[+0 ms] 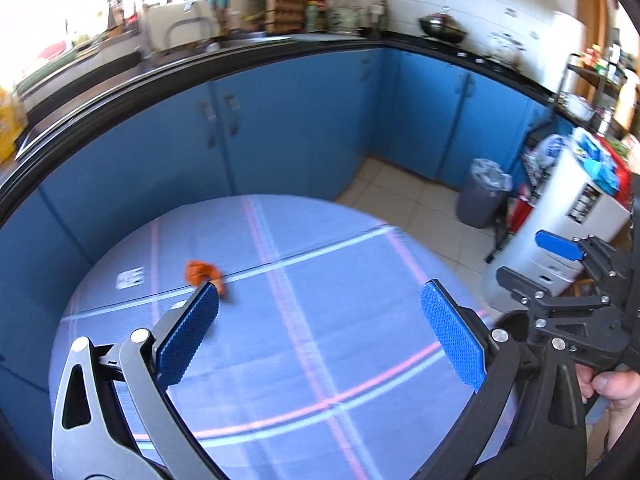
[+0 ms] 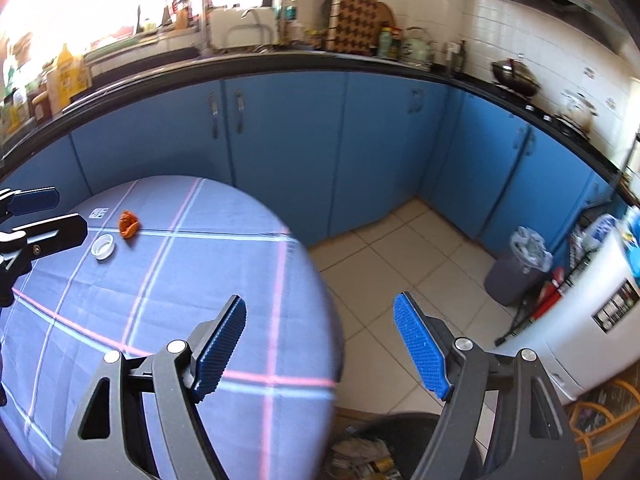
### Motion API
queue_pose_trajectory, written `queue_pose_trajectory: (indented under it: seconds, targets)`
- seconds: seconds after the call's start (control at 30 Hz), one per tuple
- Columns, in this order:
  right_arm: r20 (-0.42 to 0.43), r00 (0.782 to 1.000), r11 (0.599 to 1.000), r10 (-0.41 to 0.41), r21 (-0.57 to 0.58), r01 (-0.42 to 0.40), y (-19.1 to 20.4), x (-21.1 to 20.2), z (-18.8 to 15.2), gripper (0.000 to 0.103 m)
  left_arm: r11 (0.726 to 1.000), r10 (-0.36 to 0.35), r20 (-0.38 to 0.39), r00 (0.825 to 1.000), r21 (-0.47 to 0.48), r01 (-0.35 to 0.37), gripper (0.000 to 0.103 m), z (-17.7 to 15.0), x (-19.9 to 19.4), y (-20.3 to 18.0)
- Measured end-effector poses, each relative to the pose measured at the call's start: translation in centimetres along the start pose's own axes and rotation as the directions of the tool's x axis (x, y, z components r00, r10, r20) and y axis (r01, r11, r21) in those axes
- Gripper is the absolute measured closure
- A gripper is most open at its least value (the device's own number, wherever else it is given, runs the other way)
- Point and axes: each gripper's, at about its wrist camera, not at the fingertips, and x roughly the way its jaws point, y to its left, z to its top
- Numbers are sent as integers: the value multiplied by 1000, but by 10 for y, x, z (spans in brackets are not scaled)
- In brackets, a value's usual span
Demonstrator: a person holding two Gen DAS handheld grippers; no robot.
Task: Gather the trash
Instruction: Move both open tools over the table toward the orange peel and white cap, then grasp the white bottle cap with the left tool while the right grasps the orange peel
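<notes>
Because the left wrist view is smeared by motion, the orange scrap point(image 1: 202, 276) on the round table point(image 1: 360, 300) reads only as a crumpled blob, and its near end is hidden behind the left pad of the left gripper point(image 1: 320, 332); what kind of wrapper or peel it is cannot be told. The white cap point(image 2: 103, 247) does not show clearly there, while the right wrist view shows it sharp, lying just left of and nearer than the scrap, apart from it. A small printed label point(image 2: 99, 213) lies on the cloth far left of the scrap, its text too small to read. Counted on the table: one orange scrap, one cap, one label. Two bins show: a grey lined bin point(image 2: 516, 272) on the floor at the far right by the blue cabinets point(image 2: 380, 152), and a dark bin point(image 2: 380, 440) at the near edge under the right gripper point(image 2: 320, 344), cut off by the frame, with paper scraps inside. Both grippers have their jaws spread wide with nothing between the pads; the left one hangs over the table, the right one over the table's right edge and the floor. A hand point(image 1: 612, 392) grips the right gripper's handle, only partly in view.
</notes>
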Motion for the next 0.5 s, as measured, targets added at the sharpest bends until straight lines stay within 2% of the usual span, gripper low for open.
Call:
queue_pose_trajectory:
  seconds: [0.17, 0.23, 0.37, 0.5]
  targets:
    - [-23, 999, 997, 41, -64, -42, 48, 35, 22, 28, 994, 108, -38, 993, -17, -109, 3, -17, 28, 53]
    - [-34, 998, 995, 54, -83, -57, 63, 48, 28, 28, 991, 126, -68, 990, -42, -129, 3, -25, 41, 74]
    - [-50, 996, 989, 76, -124, -82, 98, 71, 38, 28, 986, 109, -141, 984, -113, -125, 4, -42, 65, 114]
    - [-63, 993, 984, 102, -140, -110, 122, 87, 45, 28, 981, 67, -171, 983, -167, -96, 6, -50, 78, 137]
